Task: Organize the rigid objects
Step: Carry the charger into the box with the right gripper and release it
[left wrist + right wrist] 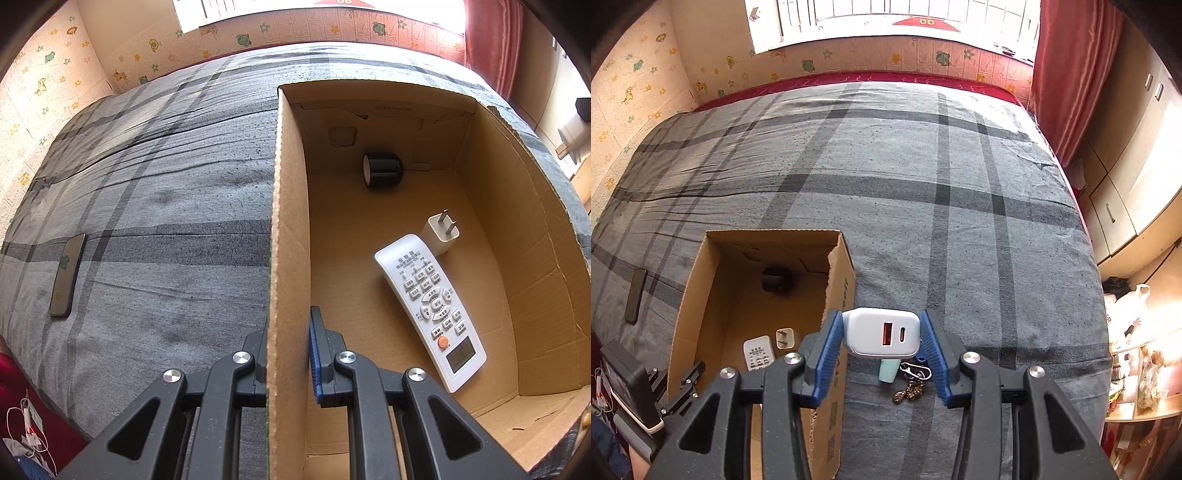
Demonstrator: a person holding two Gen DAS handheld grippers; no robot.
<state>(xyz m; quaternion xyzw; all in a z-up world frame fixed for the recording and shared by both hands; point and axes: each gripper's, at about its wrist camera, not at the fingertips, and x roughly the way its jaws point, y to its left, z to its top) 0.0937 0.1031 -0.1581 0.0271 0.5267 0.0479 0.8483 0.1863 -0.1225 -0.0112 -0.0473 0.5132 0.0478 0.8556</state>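
An open cardboard box (288, 221) stands on the bed; it also shows in the right wrist view (687, 295). Inside lie a white remote (430, 310), a small white plug adapter (441, 232) and a black round object (382, 170). My left gripper (290, 354) is shut on the box's left wall, one finger inside, one outside. My right gripper (882, 336) is shut on a white USB charger (882, 332), held above the bed just right of the box. A key ring with a mint tag (905, 376) lies under it.
A black phone (68, 275) lies on the grey plaid bedspread (923, 206) left of the box. Patterned walls and a window stand beyond the bed. A red curtain (1067, 74) and cabinets are on the right. Cables lie on the floor at lower left.
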